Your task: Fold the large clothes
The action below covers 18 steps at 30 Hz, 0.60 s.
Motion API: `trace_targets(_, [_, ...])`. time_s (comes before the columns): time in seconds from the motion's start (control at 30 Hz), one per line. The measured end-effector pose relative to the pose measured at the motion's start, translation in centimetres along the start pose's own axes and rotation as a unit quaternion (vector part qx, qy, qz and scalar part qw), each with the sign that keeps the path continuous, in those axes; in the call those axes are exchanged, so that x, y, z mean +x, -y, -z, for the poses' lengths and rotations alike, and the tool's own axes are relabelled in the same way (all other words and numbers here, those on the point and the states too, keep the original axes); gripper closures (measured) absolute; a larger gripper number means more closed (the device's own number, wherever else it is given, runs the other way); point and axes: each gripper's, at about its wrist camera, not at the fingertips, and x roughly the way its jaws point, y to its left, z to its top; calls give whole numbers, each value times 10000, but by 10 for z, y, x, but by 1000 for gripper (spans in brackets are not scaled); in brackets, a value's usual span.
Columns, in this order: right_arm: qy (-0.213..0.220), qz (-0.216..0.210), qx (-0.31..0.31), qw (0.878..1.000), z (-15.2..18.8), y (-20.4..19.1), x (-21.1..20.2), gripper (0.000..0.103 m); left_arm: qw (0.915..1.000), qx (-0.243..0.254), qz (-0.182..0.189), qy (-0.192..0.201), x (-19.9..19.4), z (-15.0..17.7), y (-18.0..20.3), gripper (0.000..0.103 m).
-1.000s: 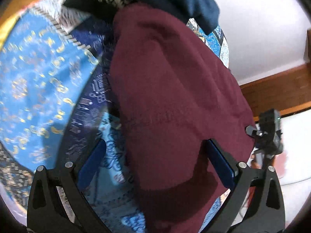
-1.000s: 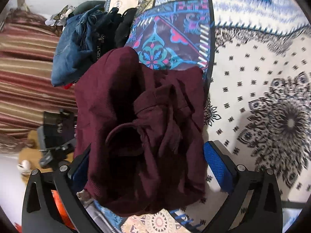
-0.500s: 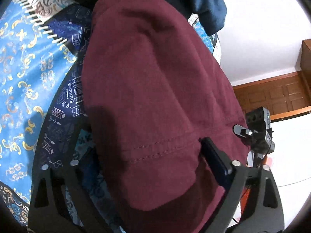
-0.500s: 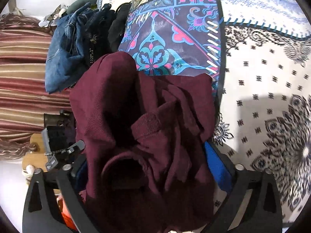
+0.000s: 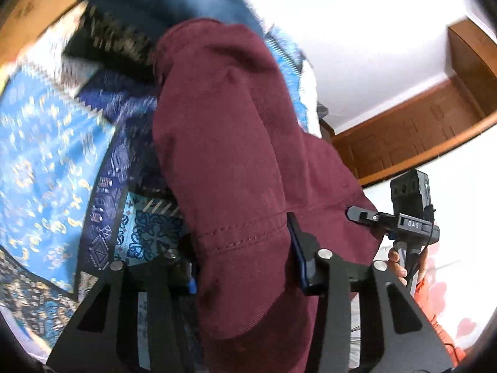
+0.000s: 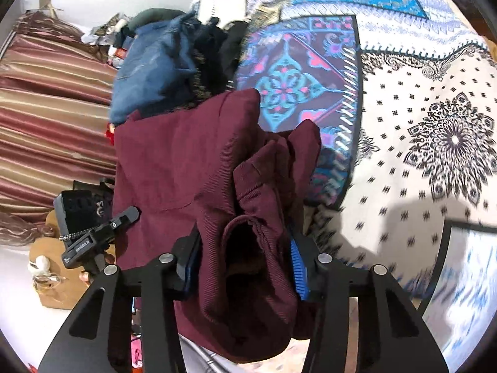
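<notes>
A maroon garment [image 5: 223, 130] hangs over the edge of a bed with a patterned quilt [image 5: 46, 161]. My left gripper [image 5: 245, 258] is shut on a hemmed flat part of the garment, cloth bulging between the fingers. My right gripper [image 6: 242, 258] is shut on a bunched, cuffed part of the same maroon garment [image 6: 186, 168]. The other hand-held gripper shows at the right of the left wrist view [image 5: 410, 217] and at the left of the right wrist view [image 6: 90, 227].
A heap of dark blue and black clothes [image 6: 167, 62] lies at the far end of the quilt [image 6: 435, 108], also visible in the left wrist view [image 5: 149, 9]. Striped curtain [image 6: 46, 118] at left. Wooden panelling [image 5: 419, 136] and white wall behind.
Both grippers have closed from wide open onto the maroon garment. The garment has been lifted and drawn toward the cameras, and both views have shifted.
</notes>
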Motion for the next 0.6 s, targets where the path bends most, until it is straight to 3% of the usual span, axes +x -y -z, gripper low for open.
trace_targets(0.27, [779,-237,-548,9952,-13,-65,-35,60,9939,793,68,757,-80,-28,48,61])
trace_targets(0.6, [1595,-632,-1216,9776,-83,-140,-35,60,9746,1568,-206,1585,-154,-126,70,61])
